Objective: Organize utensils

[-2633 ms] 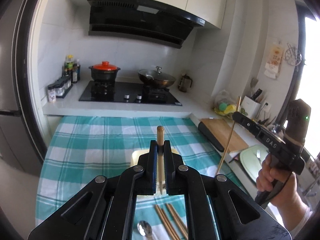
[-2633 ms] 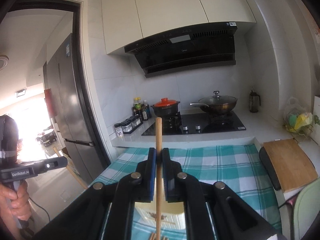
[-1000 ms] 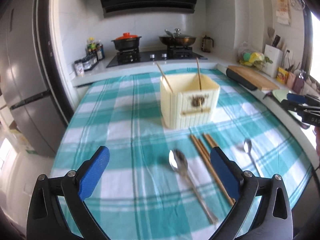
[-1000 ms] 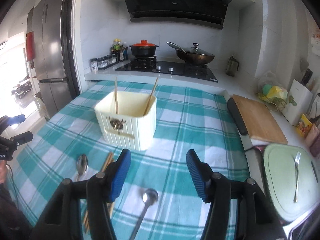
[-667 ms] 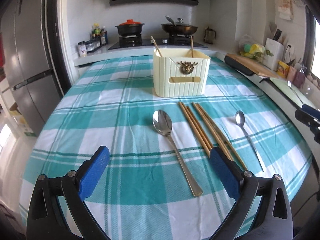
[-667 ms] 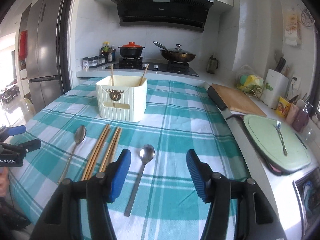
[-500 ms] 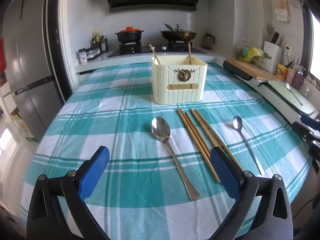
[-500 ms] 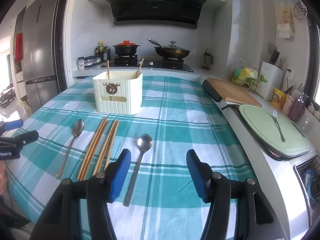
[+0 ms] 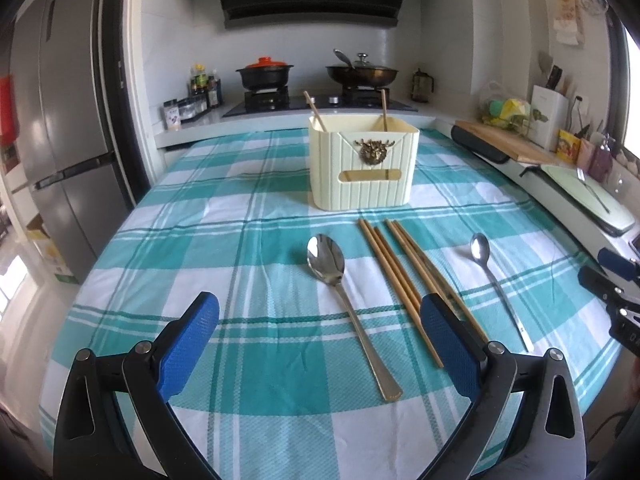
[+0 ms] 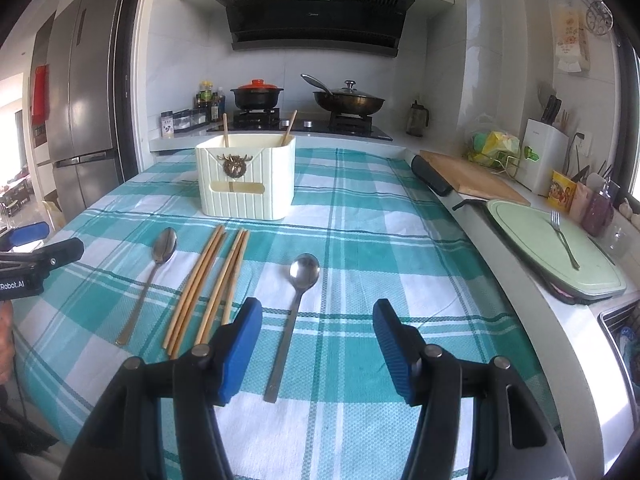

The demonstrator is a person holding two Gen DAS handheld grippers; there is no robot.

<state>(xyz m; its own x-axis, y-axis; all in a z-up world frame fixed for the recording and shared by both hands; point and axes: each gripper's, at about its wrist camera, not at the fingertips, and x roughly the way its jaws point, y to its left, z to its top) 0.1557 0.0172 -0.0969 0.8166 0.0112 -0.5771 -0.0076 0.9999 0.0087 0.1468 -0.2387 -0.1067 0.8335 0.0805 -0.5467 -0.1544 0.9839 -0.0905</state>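
Utensils lay on the checked desk (image 9: 192, 208): four chopsticks (image 9: 404, 268) between a large spoon (image 9: 326, 260) and a small spoon (image 10: 304, 270), all in front of a cream holder (image 9: 362, 172) containing two upright chopsticks. The left hand-held gripper (image 9: 320, 340) and right hand-held gripper (image 10: 318, 340) hovered above them, jaws apart and empty.

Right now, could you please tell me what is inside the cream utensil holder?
Two wooden chopsticks lean inside the cream utensil holder; its walls hide their lower ends and the bottom.
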